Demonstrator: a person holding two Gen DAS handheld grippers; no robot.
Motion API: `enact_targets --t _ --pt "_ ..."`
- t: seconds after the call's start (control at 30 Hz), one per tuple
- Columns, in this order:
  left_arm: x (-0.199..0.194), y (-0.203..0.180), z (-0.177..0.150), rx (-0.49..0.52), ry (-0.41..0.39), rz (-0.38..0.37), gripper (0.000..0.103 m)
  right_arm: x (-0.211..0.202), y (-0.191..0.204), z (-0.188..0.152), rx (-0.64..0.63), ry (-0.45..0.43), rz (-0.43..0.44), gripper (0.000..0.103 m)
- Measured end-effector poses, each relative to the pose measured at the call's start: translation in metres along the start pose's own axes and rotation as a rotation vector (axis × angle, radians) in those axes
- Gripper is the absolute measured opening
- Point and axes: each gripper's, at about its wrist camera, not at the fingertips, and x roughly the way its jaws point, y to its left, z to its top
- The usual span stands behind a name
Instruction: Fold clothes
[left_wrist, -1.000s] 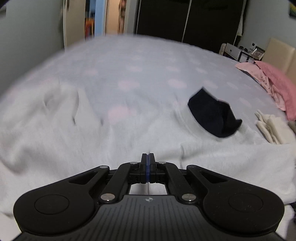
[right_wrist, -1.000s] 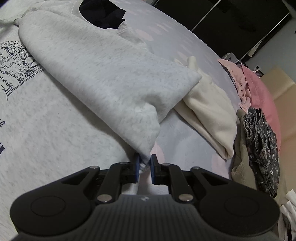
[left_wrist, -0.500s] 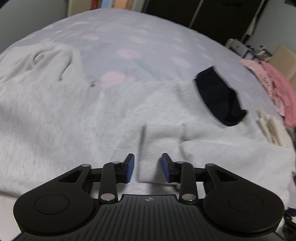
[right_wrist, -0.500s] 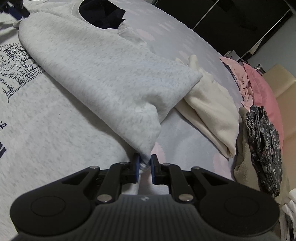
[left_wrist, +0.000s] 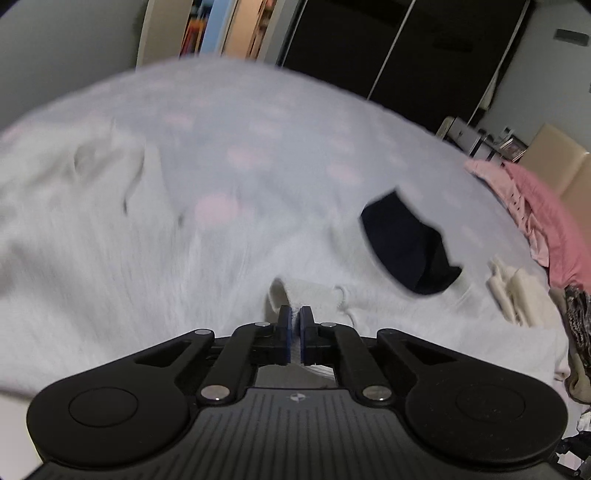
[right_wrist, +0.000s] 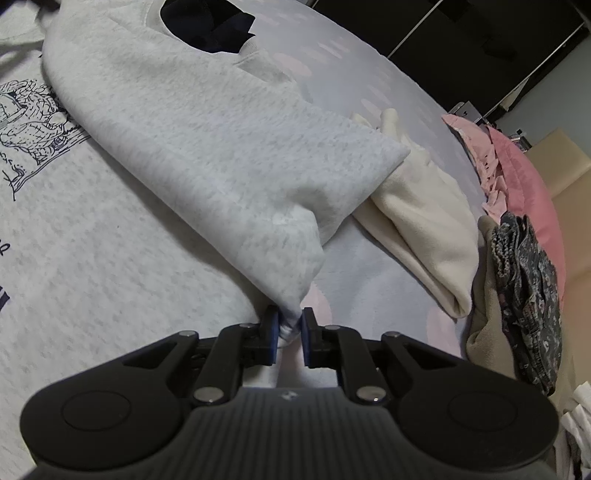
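Observation:
A light grey sweatshirt (right_wrist: 155, 236) with a line drawing on its front lies spread on the bed; it also shows in the left wrist view (left_wrist: 110, 266). Its dark navy neck lining (left_wrist: 402, 243) faces up. My left gripper (left_wrist: 294, 325) is shut on the sleeve's ribbed cuff (left_wrist: 310, 295). My right gripper (right_wrist: 289, 332) is shut on the folded side of the sweatshirt, a bunched corner pinched between the blue pads (right_wrist: 272, 332). The folded-over part (right_wrist: 207, 140) lies across the body.
The bed cover (left_wrist: 258, 140) is pale lilac with pink dots. A cream garment (right_wrist: 424, 218) lies right of the sweatshirt. A patterned grey garment (right_wrist: 528, 295) and pink clothes (right_wrist: 517, 170) pile at the right edge. Dark wardrobe doors (left_wrist: 388, 48) stand behind.
My left gripper was shut and empty, opened around the cuff, and has now shut on it and lifted a little. My right gripper keeps its hold without moving.

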Motion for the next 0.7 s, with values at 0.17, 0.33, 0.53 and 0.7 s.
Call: enact_targets --t 0.17,0.33,0.53,0.7 --pt "0.014 0.011 -0.006 0.051 0.062 0.125 0.002 -0.002 0.001 -0.003 -0.042 -0.010 0.010 0.013" --pt "0.034 0.016 -0.024 0.097 0.117 0.149 0.004 -0.004 -0.002 -0.003 -0.060 -0.005 0.037 0.015" --pt "0.021 0.015 -0.015 0.108 0.112 0.158 0.012 -0.029 -0.027 -0.001 -0.002 0.025 0.151 0.019" --pt "-0.005 0.010 -0.012 0.176 0.065 0.181 0.018 -0.059 -0.049 0.002 0.166 0.006 0.166 0.036"
